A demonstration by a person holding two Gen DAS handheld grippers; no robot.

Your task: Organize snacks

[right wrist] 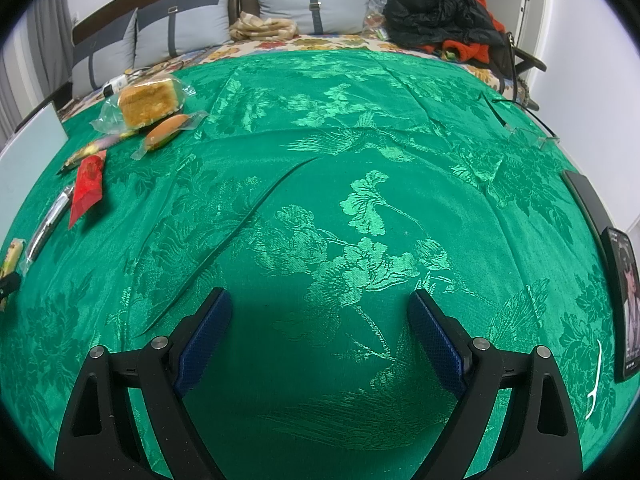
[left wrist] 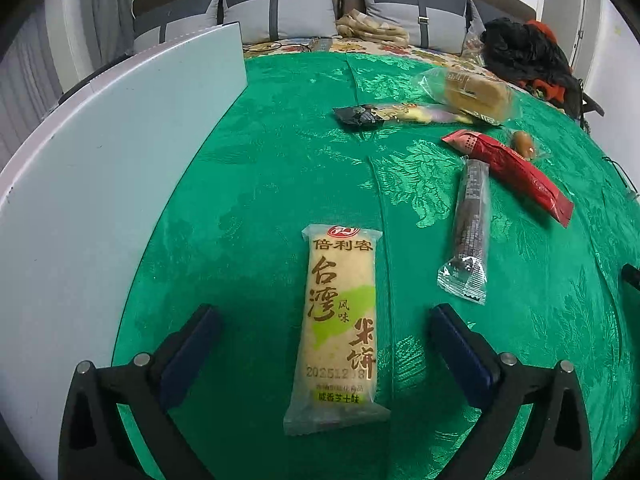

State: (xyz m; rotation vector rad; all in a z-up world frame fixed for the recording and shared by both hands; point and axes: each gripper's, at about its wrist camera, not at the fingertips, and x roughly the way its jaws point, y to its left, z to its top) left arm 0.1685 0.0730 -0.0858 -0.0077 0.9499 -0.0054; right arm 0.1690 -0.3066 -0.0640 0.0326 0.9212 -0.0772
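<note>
Snacks lay scattered on a green brocade cloth [left wrist: 280, 160] spread over a bed. The left wrist view alone showed a pale yellow rice cracker packet [left wrist: 340, 328] lying flat on the cloth between the wide-spread fingers of the left gripper [left wrist: 326, 326], its blue pads clear of the wrapper on both sides. Beyond it lay a dark stick snack in clear wrap [left wrist: 470, 232], a red packet [left wrist: 516, 172], a long black-and-yellow packet [left wrist: 400, 114] and a wrapped cake [left wrist: 472, 92], with a white board [left wrist: 100, 184] standing along the cloth's left edge.

The right wrist view showed what the other did not: a small bun in clear wrap [right wrist: 166, 130] just in front of the wrapped cake [right wrist: 148, 100], and a dark tablet-like screen [right wrist: 624, 304] at the right edge. There the red packet [right wrist: 88, 184] and the rice cracker packet [right wrist: 10, 256] sat far off to the left. The right gripper [right wrist: 320, 314] stood spread as well, over bare cloth [right wrist: 360, 160], holding nothing. Grey cushions [right wrist: 200, 20] lined the headboard behind.
</note>
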